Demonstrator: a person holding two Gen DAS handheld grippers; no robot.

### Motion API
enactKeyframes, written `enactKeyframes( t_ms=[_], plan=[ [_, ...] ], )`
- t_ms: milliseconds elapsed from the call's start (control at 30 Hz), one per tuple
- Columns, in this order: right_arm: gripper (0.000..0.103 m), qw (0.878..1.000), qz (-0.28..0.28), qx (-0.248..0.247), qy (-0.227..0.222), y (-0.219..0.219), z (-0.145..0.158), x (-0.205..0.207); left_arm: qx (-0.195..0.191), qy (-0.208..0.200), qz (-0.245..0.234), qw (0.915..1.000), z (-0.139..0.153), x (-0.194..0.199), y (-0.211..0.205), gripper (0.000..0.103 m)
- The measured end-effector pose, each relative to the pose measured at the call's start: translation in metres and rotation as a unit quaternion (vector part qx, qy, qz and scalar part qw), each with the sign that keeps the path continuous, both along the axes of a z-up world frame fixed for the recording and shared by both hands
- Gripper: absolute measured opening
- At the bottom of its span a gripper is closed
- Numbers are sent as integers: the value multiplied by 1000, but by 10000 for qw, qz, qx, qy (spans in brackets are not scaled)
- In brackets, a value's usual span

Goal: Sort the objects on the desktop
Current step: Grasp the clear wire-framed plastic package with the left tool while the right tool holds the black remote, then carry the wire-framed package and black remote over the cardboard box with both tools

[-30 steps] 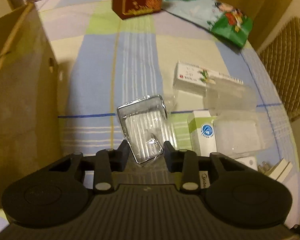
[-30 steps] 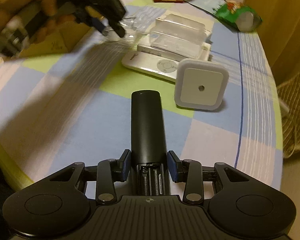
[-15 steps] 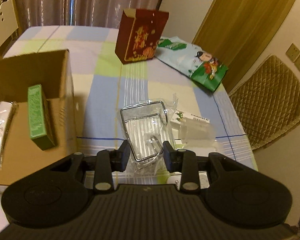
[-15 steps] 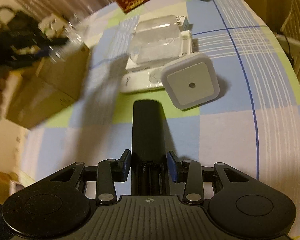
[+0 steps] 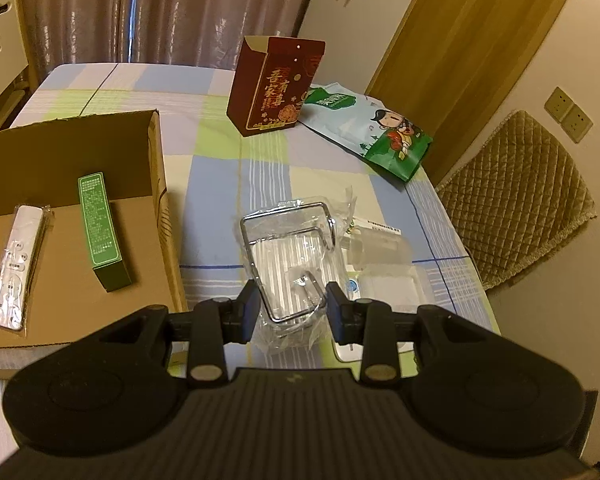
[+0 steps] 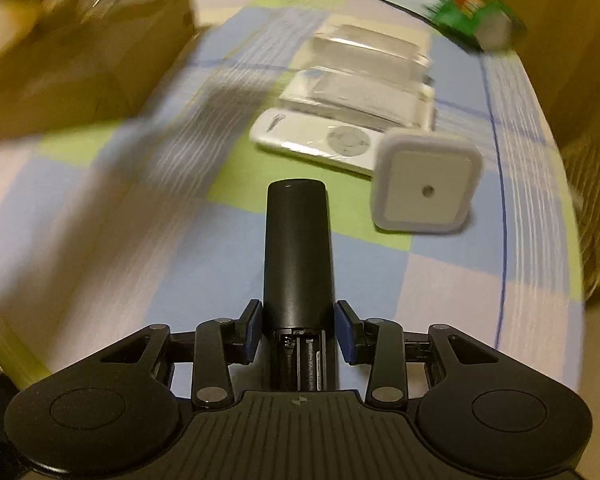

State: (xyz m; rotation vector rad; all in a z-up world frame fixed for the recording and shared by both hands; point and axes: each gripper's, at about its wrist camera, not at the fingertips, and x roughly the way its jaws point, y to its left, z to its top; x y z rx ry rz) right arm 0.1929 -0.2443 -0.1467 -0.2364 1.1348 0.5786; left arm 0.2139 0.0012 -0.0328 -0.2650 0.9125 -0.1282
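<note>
Chrome wire, bagged in clear plastic: a wire rack point(image 5: 290, 258) pinched at its near end between the blue pads of the left gripper point(image 5: 292, 312), jaws drawn in tight on it, rack lifted clear of the checked tablecloth point(image 5: 216, 184) and tilting away ahead of the fingers. Left gripper angled steeply down, high over the table. Left of the fingers, an open cardboard box point(image 5: 156, 208), holding a green carton point(image 5: 102, 226) and, further left, a white remote in a wrapper point(image 5: 14, 268). Just right of and beyond the fingers, partly under the rack, clear plastic cases point(image 5: 380, 244) and white packets. Far ahead, upright, a dark red gift box point(image 5: 274, 86); to its right, flat, a green-and-white snack bag point(image 5: 376, 128). Off the table to the right, a quilted chair point(image 5: 516, 196).

Black and cylindrical: a black remote point(image 6: 296, 252) gripped by the right gripper point(image 6: 298, 330), jaws closed narrowly on its near end where the open battery bay shows, body running straight out ahead of the fingers. Gripper tipped sharply down over the cloth. Ahead and right of the remote's tip, a square white night light point(image 6: 426, 188); beyond it, a flat white remote with a round pad point(image 6: 320, 142), touching a blurred stack of clear cases. Far left, blurred, the cardboard box.
</note>
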Motion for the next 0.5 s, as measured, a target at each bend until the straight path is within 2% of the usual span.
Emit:
enactKeyframes(
  t_ms=[100, 200, 267, 333, 400, 467, 500],
  plan=[
    [37, 9923, -727, 774, 639, -20, 2, 18, -2, -13, -58, 10000, 3, -3, 1, 30],
    [37, 9648, -1480, 1695, 1358, -46, -2, 32, 0, -59, -105, 9999, 8, -5, 2, 30],
    [37, 9290, -2014, 2436, 1927, -64, -12, 37, -3, -90, -128, 9999, 11, -7, 3, 30],
    [37, 8857, -2483, 3098, 2407, -79, -23, 40, -19, -106, -138, 9998, 13, -8, 5, 30],
    [37, 8466, -2779, 3640, 2713, -87, -30, 40, -41, -123, -126, 9998, 16, -8, 8, 30],
    [37, 8201, -2922, 3995, 2872, -90, -32, 40, -54, -145, -91, 9998, 19, -10, 13, 30],
    [37, 8122, -2927, 4120, 2915, -89, -31, 41, -58, -158, -71, 9998, 21, -11, 16, 30]
  ],
)
